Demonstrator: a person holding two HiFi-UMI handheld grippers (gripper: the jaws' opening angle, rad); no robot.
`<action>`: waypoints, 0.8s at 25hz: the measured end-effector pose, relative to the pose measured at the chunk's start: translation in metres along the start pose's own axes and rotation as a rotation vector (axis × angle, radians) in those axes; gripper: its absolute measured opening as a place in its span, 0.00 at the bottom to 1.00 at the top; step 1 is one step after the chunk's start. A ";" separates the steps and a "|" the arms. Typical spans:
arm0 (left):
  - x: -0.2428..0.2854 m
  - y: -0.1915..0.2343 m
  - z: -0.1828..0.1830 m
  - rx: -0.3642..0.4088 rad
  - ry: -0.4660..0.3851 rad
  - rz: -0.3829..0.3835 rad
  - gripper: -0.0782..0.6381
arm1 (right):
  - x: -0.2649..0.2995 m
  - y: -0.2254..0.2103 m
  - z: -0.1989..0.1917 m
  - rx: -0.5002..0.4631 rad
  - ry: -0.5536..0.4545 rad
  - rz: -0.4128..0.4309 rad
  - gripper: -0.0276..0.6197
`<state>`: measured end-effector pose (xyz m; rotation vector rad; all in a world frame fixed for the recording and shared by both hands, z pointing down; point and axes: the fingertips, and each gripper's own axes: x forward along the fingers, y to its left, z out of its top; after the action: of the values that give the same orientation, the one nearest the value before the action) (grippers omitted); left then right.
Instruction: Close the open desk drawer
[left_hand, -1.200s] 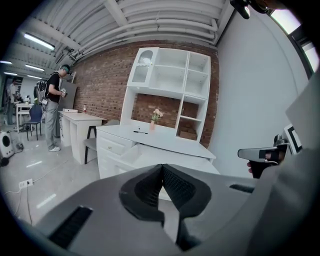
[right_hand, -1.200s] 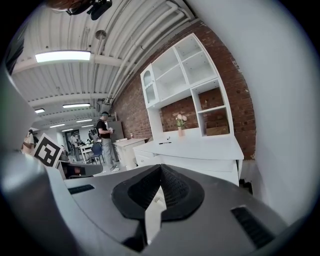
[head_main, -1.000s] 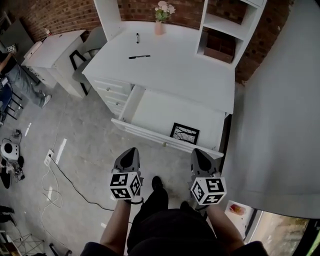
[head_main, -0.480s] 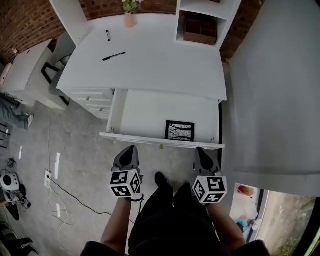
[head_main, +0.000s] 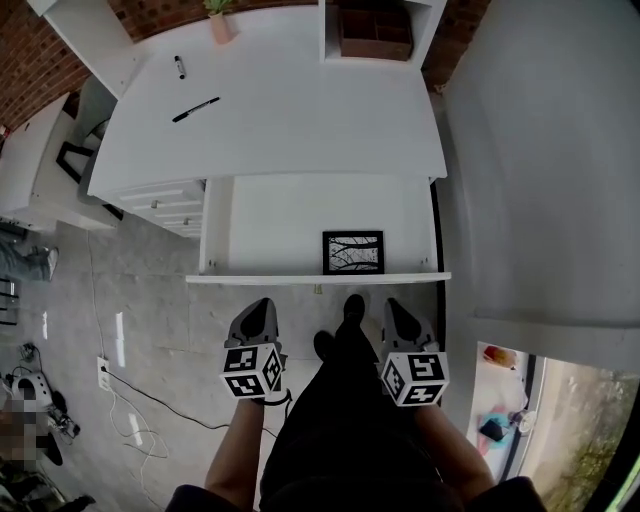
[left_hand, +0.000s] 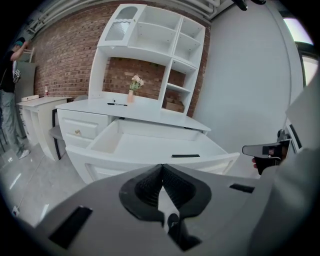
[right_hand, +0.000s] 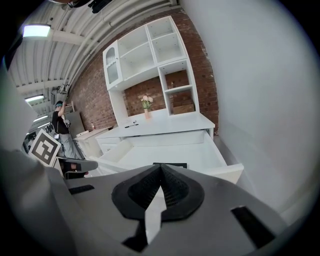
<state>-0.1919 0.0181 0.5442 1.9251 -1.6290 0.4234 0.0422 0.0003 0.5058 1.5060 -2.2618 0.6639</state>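
Left hand-held gripper (head_main: 263, 303) faces the open drawer (head_main: 270, 228) holding a framed picture (head_main: 353, 252).

Head view steeply down over open drawer (head_main: 280, 225) and desk (head_main: 300, 120), both gripper views low, near the drawer front, facing the hutch (left_hand: 150, 35), all sharing the drawer.

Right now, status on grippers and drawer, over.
Shut and empty: left gripper, right gripper, both short of the drawer front. It stands wide open, framed picture flat inside. Nothing seen blocking its travel.
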 end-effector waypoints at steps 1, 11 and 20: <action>0.002 0.000 -0.003 0.003 0.011 -0.001 0.12 | 0.002 -0.003 -0.004 0.002 0.010 -0.013 0.05; 0.027 0.002 -0.013 0.048 0.071 -0.028 0.12 | 0.020 -0.021 -0.029 0.016 0.072 -0.079 0.05; 0.051 0.007 -0.028 0.059 0.138 -0.036 0.12 | 0.043 -0.030 -0.050 0.029 0.149 -0.107 0.05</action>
<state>-0.1848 -0.0056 0.5971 1.9200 -1.5072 0.5820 0.0551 -0.0150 0.5757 1.5257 -2.0546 0.7533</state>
